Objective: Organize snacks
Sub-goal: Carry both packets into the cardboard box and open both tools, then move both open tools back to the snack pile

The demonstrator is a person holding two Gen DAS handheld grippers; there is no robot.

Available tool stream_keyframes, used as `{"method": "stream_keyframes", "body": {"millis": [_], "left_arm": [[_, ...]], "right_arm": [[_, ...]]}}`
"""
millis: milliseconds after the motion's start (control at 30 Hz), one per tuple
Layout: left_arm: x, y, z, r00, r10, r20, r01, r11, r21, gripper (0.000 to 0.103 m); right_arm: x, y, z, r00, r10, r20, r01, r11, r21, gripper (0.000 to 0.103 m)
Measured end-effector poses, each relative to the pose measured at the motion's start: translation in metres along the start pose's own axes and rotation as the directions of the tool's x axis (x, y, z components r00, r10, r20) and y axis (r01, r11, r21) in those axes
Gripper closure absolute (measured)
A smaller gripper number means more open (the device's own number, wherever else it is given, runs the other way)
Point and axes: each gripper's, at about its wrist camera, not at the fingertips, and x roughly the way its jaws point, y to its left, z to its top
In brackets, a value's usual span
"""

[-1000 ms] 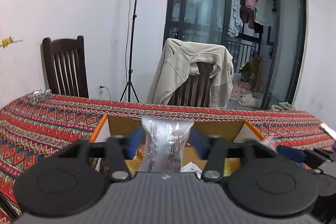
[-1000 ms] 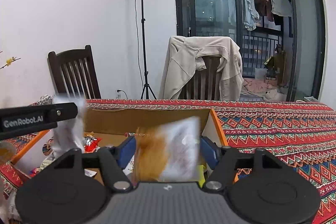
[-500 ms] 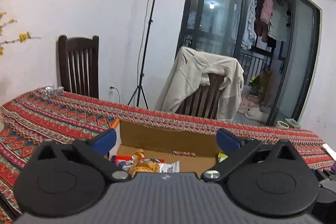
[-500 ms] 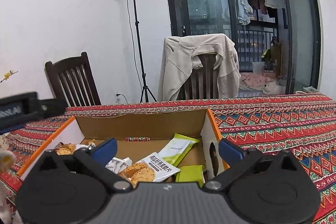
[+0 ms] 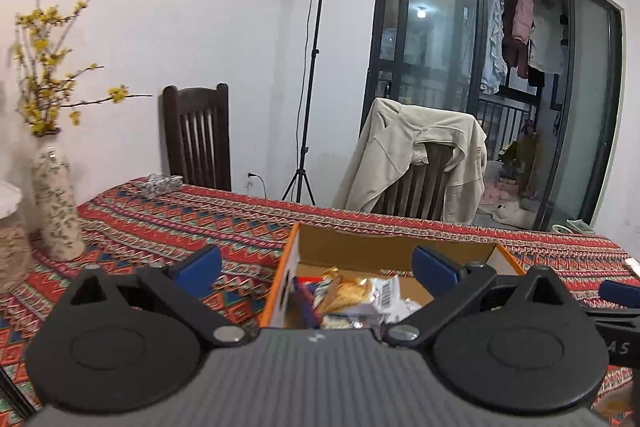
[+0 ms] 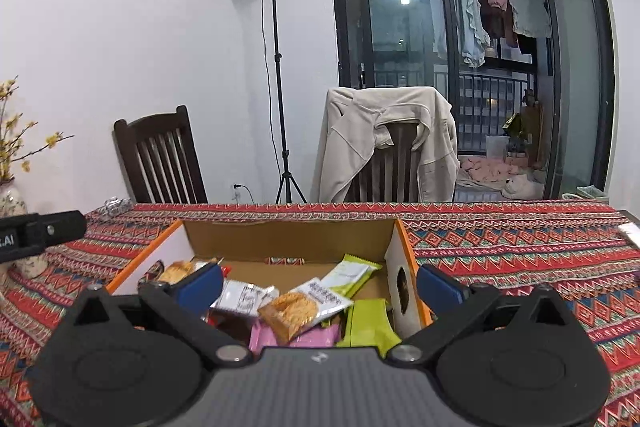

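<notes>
Snack packets [image 6: 298, 311] lie loose inside an open cardboard box [image 6: 288, 237] standing on the table [image 6: 520, 251] with its patterned red cloth. Left hand-held gripper [image 5: 316, 265]: jaws have just been opening, now spread wide, nothing between them, hovering over the box's left wall. Right hand-held gripper [image 6: 320, 281]: jaws likewise just opened, wide apart and empty above the packets.

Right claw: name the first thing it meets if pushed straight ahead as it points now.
Probably the snack packets in the cardboard box; the open right claw angles down at them, though depth is unclear.
</notes>
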Motion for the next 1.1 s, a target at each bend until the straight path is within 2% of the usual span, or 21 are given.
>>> {"method": "stream_keyframes", "body": {"millis": [333,600,700,933,1100], "left_arm": [[-0.044,0.030,-0.043,0.999,0.035,-0.029,-0.034,0.999,0.040,0.000],[-0.061,0.060,-0.080,0.999,0.027,-0.040,-0.025,0.998,0.059,0.000],[-0.061,0.071,-0.092,0.999,-0.014,-0.049,0.016,0.999,0.040,0.000],[-0.053,0.081,-0.111,0.999,0.008,-0.042,-0.008,1.000,0.019,0.000],[-0.052,0.088,-0.111,0.998,-0.020,-0.054,0.019,1.000,-0.022,0.000]], "right_arm": [[-0.046,0.011,-0.032,1.000,-0.014,-0.028,0.013,1.000,-0.029,0.000],[-0.062,0.015,-0.063,0.997,-0.028,-0.075,0.025,0.999,-0.031,0.000],[-0.063,0.013,-0.077,0.994,-0.035,-0.101,0.032,0.999,-0.033,0.000],[-0.053,0.006,-0.100,0.981,-0.077,-0.176,0.074,0.997,-0.022,0.000],[-0.049,0.010,-0.107,0.980,-0.074,-0.186,0.073,0.997,-0.011,0.000]]}}
